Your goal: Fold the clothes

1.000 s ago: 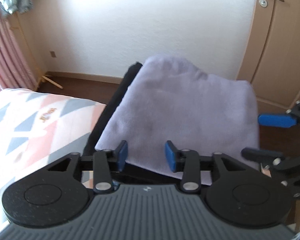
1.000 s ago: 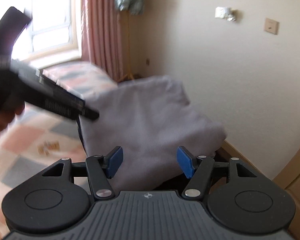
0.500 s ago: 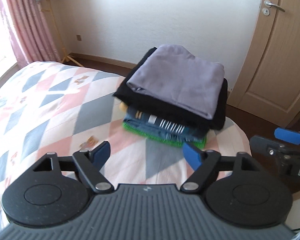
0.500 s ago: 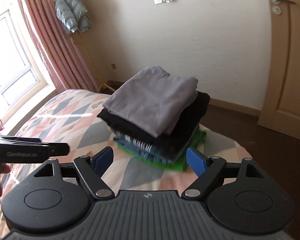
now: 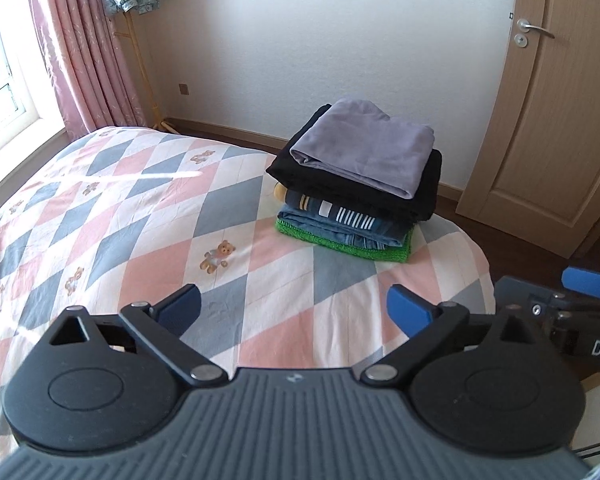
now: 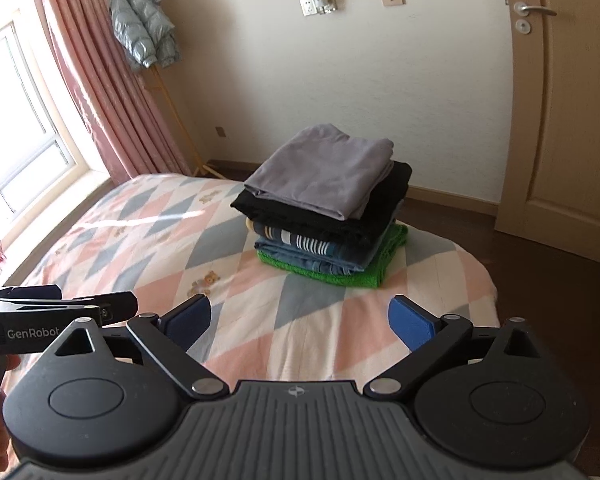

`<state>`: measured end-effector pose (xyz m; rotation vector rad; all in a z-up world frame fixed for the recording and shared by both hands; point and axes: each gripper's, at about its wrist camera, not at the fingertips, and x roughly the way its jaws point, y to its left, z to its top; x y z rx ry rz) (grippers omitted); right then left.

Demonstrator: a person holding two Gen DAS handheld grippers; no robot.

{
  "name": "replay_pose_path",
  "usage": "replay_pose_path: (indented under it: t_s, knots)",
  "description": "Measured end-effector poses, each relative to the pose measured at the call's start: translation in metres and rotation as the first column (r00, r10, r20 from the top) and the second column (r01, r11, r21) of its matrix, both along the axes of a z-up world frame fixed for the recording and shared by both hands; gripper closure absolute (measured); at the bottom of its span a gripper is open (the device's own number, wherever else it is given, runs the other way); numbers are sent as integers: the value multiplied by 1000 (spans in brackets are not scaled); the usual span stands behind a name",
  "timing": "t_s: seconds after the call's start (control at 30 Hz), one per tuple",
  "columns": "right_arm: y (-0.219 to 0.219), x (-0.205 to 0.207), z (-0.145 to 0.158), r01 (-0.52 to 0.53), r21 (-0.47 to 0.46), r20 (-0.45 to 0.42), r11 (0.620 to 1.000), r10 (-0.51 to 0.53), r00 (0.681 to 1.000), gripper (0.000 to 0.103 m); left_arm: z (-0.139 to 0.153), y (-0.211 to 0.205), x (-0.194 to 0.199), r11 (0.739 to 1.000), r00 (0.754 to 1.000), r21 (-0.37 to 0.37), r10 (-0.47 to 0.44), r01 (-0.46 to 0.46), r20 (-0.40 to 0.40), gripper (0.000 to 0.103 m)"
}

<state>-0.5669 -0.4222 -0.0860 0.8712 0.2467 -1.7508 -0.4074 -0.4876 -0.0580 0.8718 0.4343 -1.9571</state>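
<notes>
A stack of folded clothes (image 5: 356, 184) (image 6: 324, 204) sits at the far corner of the bed. A grey-lilac garment (image 5: 364, 146) (image 6: 320, 172) lies on top, over a black one (image 5: 424, 196), a striped one, a denim one and a green one (image 5: 340, 246) at the bottom. My left gripper (image 5: 294, 310) is open and empty, well back from the stack over the quilt. My right gripper (image 6: 300, 320) is also open and empty, at about the same distance. Each gripper shows at the edge of the other's view.
The bed carries a quilt (image 5: 112, 216) of pink, grey and white diamonds with small bears. A wooden door (image 5: 556, 112) stands at the right, pink curtains (image 6: 96, 92) and a window at the left. A light blue jacket (image 6: 142, 26) hangs on a stand by the wall.
Both grippers have drawn back and up from the grey-lilac garment, which now rests on the stack. Their fingers have spread wider. The whole stack and bed have come into view.
</notes>
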Motion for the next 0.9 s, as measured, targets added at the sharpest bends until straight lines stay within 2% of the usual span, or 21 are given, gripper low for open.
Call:
replay_pose_path:
  t_s: [0.23,0.5,0.77,0.9]
  knots:
    - [6,18,3,39,50,-38,998,-37,999,2,-12,9,13,999,999,-7,33,-33,10,1]
    - [1,30,1,70,78,-150,995,-57,987,2,-18,7,26,997,997,1,76,-76,-6,1]
    - [-6,29,2,146,78,-204,986,-127,971,0,-18,5,21,994,995,-50,97,-95,34,1]
    - [-13,26,1,154,83,-203,985,-134,970,0,-20,-1,20,998,998,0,64,-64,15,1]
